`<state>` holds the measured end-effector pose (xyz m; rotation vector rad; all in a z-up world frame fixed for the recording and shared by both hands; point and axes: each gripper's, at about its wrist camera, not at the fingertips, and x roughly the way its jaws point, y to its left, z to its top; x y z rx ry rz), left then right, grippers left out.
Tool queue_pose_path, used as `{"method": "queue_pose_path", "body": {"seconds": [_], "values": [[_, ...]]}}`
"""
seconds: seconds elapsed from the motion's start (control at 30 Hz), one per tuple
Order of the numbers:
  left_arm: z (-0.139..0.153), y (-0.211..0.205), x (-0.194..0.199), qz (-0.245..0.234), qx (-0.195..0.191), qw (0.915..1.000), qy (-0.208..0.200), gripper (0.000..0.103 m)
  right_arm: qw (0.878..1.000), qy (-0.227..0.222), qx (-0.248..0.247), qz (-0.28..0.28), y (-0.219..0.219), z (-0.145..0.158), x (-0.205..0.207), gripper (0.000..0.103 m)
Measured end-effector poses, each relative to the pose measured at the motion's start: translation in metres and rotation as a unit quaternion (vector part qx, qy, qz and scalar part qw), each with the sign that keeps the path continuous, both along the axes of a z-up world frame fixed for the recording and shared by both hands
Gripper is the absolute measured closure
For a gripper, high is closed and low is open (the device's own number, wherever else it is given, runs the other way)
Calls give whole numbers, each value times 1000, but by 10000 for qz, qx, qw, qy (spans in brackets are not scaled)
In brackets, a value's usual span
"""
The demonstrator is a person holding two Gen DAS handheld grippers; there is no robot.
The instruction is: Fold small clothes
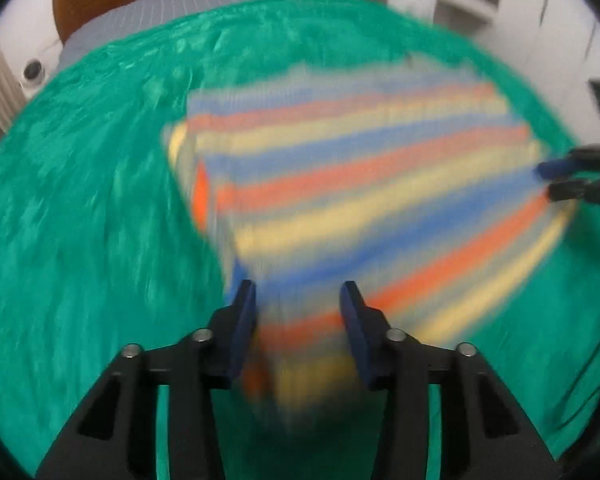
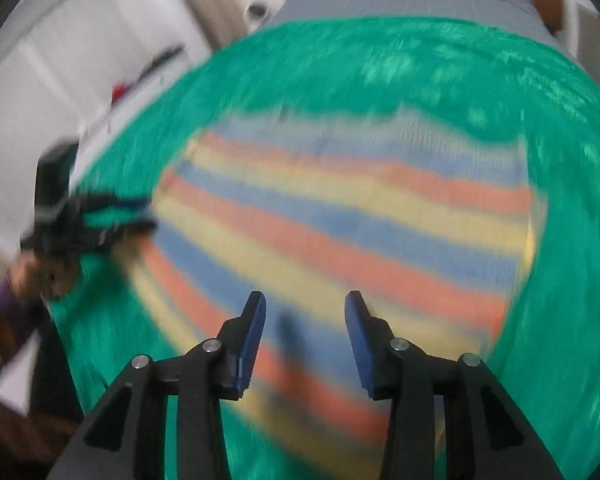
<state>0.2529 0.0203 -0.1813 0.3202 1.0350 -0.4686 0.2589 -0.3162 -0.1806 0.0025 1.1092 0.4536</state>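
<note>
Left tool [image 1: 298, 296] parted, striped garment [image 1: 360, 184] beneath

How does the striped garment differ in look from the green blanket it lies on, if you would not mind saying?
The striped garment carries orange, yellow and blue bands; the green blanket is one colour. The garment is the smaller and lies on top; the blanket spreads out past it on all sides. The garment has straight edges like a folded piece; the blanket looks shaggy. Both are cloth, and both are motion-blurred.
</note>
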Motion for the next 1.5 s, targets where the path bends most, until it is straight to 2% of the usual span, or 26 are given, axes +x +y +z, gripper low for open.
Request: {"method": "queue_pose_path", "body": {"seconds": [0.03,0.07,0.13,0.2,0.23,0.27,0.33,0.37,0.43,0.53,0.63,0.7,0.8,0.97,1.1,1.5], "values": [[-2,4,-8,61,33,10000,15,64,9998,90,-153,-85,-4,-10,-14,61],[1,7,-12,112,47,9999,2,66,9997,45,-85,-208,-11,-13,-26,61],[4,9,-22,267,187,9994,-108,66,9981,30,71,-619,-30,-11,-49,64],[10,14,-27,504,143,9985,-153,66,9961,-29,40,-883,-38,-3,-67,66],[14,20,-33,650,9,9977,-180,60,9949,-126,58,-998,-41,3,-76,66],[17,24,-42,761,-84,9968,-211,44,9939,-221,61,-1079,-43,8,-83,64],[23,27,-62,975,-232,9941,-405,22,9907,-507,97,-1263,-46,15,-105,54],[24,26,-66,1069,-251,9925,-539,14,9891,-636,104,-1326,-47,17,-116,47],[21,24,-84,1286,-223,9885,-761,8,9843,-964,15,-1480,-49,17,-134,42],[5,19,-92,1541,-168,9847,-791,7,9769,-1203,-12,-1768,-56,10,-149,38],[-17,16,-97,1652,-45,9829,-815,6,9720,-1194,93,-2021,-62,-7,-149,38],[-21,16,-102,1715,-61,9799,-1019,2,9684,-1291,188,-2127,-64,-13,-155,38],[-29,21,-103,1800,-244,9778,-1046,1,9673,-1331,169,-2153,-65,-21,-155,35],[-32,24,-104,1794,-380,9771,-1078,1,9653,-1592,33,-2071,-60,-28,-157,31],[-35,26,-109,1775,-472,9751,-1243,1,9627,-1749,131,-2062,-61,-32,-162,31],[-37,26,-113,1757,-594,9725,-1409,1,9603,-1844,226,-2082,-62,-35,-166,31]]}}
